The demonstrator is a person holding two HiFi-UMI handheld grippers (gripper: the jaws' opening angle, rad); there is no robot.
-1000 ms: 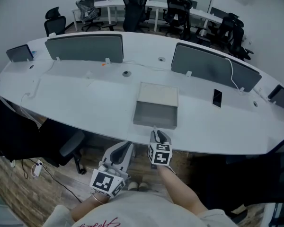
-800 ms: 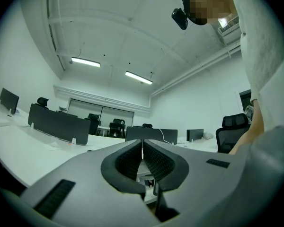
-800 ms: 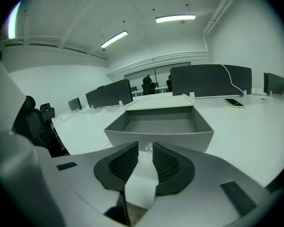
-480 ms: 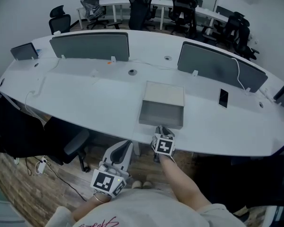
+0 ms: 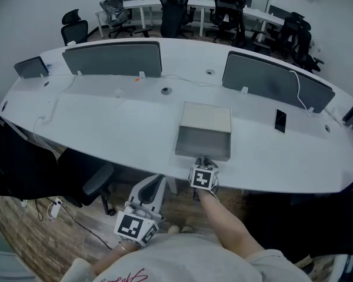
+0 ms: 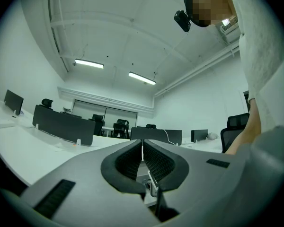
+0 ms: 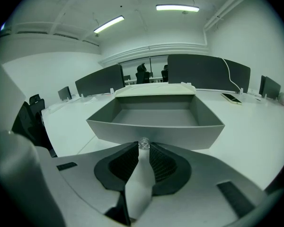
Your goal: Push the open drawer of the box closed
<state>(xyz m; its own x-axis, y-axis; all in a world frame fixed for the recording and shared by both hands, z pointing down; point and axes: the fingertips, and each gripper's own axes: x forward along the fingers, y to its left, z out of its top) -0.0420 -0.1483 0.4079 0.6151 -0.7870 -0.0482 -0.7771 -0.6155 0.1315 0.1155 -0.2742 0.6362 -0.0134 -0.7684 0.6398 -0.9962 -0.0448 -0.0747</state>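
Head view first: the box (image 5: 206, 117) sits on the white desk (image 5: 106, 122) close to its near edge, about midway along, and its drawer (image 5: 202, 143) is pulled out towards you, its front almost at that edge. Your right gripper (image 5: 203, 161) is right at the drawer front, tips against it. Your left gripper (image 5: 155, 184) hangs low, off the near edge and over the floor, well apart from the box. A phone (image 5: 280, 121) lies flat further along to the right.

Over to the left gripper view: your left gripper (image 6: 142, 144) has its jaws pressed together, only a thin line between the ribbed pads, with nothing held. It looks across the desk (image 6: 19, 150) towards the grey divider screens (image 6: 64, 126).

Now the right gripper view: your right gripper (image 7: 143, 148) points straight at the drawer (image 7: 156, 135), which is wide open and bare inside, with the box (image 7: 156, 90) behind it. The jaws are drawn in to a narrow gap, and the small clear knob (image 7: 143, 144) on the drawer front sits pinched at their tips. The phone (image 7: 233, 97) shows towards the right edge
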